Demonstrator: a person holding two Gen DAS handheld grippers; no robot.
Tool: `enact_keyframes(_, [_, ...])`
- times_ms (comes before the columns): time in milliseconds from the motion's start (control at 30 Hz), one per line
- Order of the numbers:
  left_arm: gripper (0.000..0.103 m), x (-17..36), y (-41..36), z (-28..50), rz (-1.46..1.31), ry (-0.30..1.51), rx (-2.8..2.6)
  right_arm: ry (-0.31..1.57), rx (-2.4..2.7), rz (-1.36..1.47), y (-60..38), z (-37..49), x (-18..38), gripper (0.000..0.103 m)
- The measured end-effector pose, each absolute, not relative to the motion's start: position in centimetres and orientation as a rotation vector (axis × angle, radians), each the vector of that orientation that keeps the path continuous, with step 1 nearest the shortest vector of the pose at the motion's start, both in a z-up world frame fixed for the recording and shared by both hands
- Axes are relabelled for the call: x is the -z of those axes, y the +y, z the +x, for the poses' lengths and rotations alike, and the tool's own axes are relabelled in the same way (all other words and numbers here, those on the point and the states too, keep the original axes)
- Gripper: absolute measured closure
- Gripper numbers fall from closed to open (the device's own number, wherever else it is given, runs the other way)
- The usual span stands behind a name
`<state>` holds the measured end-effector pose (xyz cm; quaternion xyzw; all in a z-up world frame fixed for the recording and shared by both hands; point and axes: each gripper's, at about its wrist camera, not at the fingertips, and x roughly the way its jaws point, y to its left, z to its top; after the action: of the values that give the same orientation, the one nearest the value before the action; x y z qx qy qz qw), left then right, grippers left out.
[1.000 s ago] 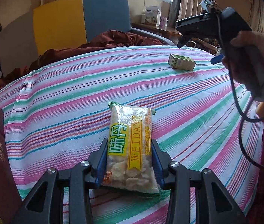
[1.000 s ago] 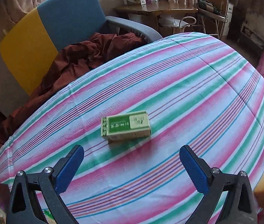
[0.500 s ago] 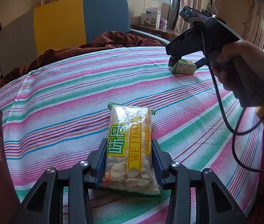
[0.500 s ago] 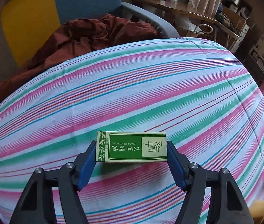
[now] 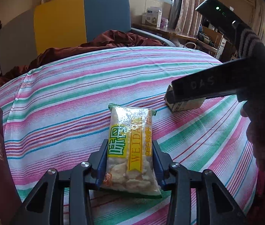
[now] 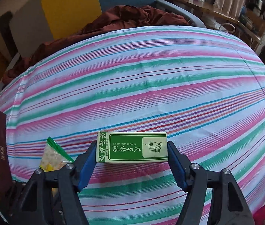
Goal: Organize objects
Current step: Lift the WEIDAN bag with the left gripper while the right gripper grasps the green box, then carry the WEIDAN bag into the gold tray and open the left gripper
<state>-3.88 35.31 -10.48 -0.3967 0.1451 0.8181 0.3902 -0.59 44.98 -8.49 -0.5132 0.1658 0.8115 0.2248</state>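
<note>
Gripping: right gripper (image 6: 132, 156) fingers, lately wide apart, now clamp green box (image 6: 132, 147), carried beside snack packet (image 5: 130, 150) pinched in left gripper (image 5: 129, 161). Both ready for sorting.

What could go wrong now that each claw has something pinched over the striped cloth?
The snack packet is soft and gripped only by its sides in the left claw, so it might buckle or slip. The green box in the right claw sits close beside the packet; the two could bump.

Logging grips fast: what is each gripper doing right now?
Left gripper: shut on the snack packet.
Right gripper: just closed, shut on the green box.
</note>
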Motion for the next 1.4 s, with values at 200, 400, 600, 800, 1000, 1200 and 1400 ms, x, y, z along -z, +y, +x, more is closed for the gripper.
enact_keyframes(200, [0.062,9.6,33.4,-2.6,-1.043,0.354,-2.085,0.356,-2.248,-1.433,44.5,-1.6,9.4,0.031])
enact_keyframes(400, [0.062,8.4,31.6,-0.4,-1.037,0.357,-2.061,0.31,-2.26,-1.441,44.0,-1.9,9.4,0.032])
enact_keyframes(600, [0.062,4.9,28.2,0.7,-1.002,0.288,-2.079,0.245,-2.27,-1.443,43.5,-2.1,9.4,0.032])
enact_keyframes(800, [0.062,0.0,21.8,-2.7,-0.985,0.118,-2.222,0.232,-2.27,-1.445,43.4,-2.3,9.4,0.032])
enact_keyframes(1000, [0.062,-1.5,15.9,-9.0,-1.059,-0.037,-2.405,0.215,-2.272,-1.444,42.9,-1.9,9.4,0.032])
enact_keyframes(1200, [0.062,-0.1,13.1,-12.1,-1.152,-0.096,-2.476,0.186,-2.276,-1.447,42.5,-1.9,9.3,0.032])
enact_keyframes(1400, [0.062,2.6,12.0,-16.1,-1.339,-0.237,-2.449,0.176,-2.276,-1.449,42.5,-1.9,9.3,0.032])
